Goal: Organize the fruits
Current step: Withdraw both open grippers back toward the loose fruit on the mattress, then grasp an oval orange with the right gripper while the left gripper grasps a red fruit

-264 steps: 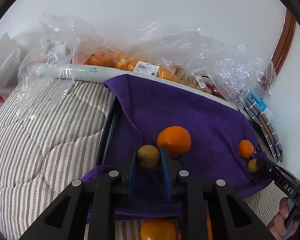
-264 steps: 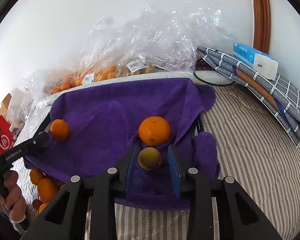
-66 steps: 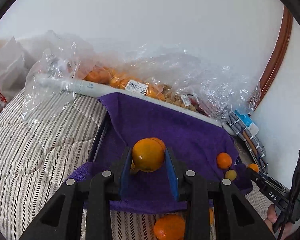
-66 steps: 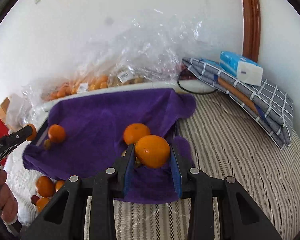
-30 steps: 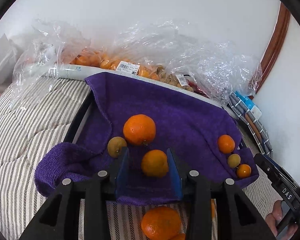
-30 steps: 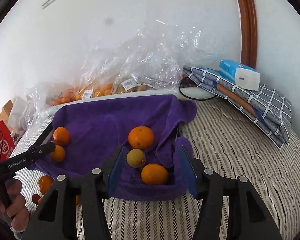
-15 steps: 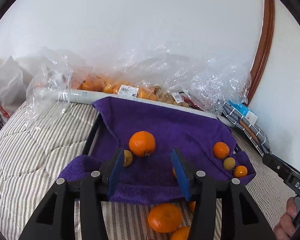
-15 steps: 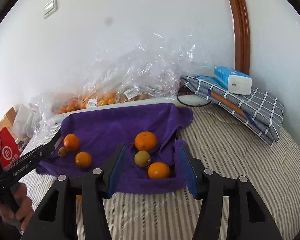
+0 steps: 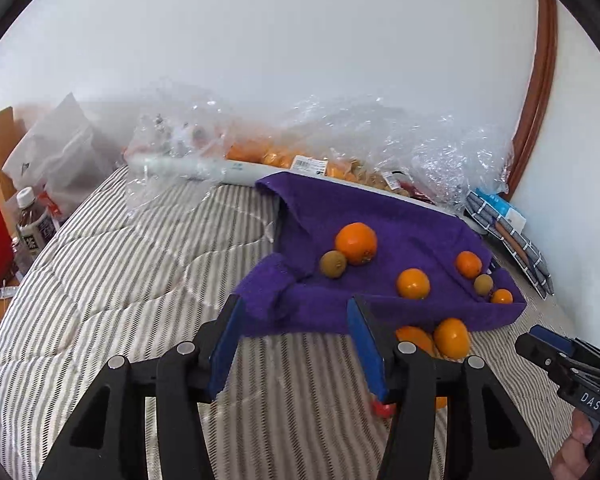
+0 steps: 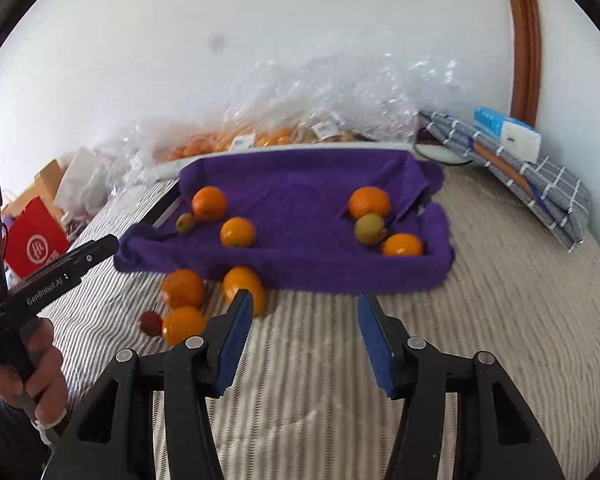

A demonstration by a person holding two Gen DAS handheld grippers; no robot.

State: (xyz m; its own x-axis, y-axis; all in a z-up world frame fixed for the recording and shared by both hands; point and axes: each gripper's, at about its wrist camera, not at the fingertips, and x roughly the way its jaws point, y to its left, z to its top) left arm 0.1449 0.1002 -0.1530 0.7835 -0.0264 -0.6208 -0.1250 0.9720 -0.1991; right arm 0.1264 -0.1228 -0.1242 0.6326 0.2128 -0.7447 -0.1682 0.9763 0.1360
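Both grippers are now drawn back off the purple towel (image 10: 300, 184) and hang over the striped bedding. The left gripper (image 9: 292, 344), earlier clamped on an orange, has just been opening and is empty; the right gripper (image 10: 304, 340) has just been closing on nothing. Each group on the towel has gained an orange.

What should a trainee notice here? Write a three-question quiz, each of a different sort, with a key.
1. True or false: every fruit on the purple towel is orange in colour.
2. How many fruits lie on the purple towel?
3. Where is the small red fruit? A: on the towel. B: on the striped bedding in front of the towel. C: inside a plastic bag.

Key
1. False: two greenish fruits lie there too.
2. Six.
3. B.
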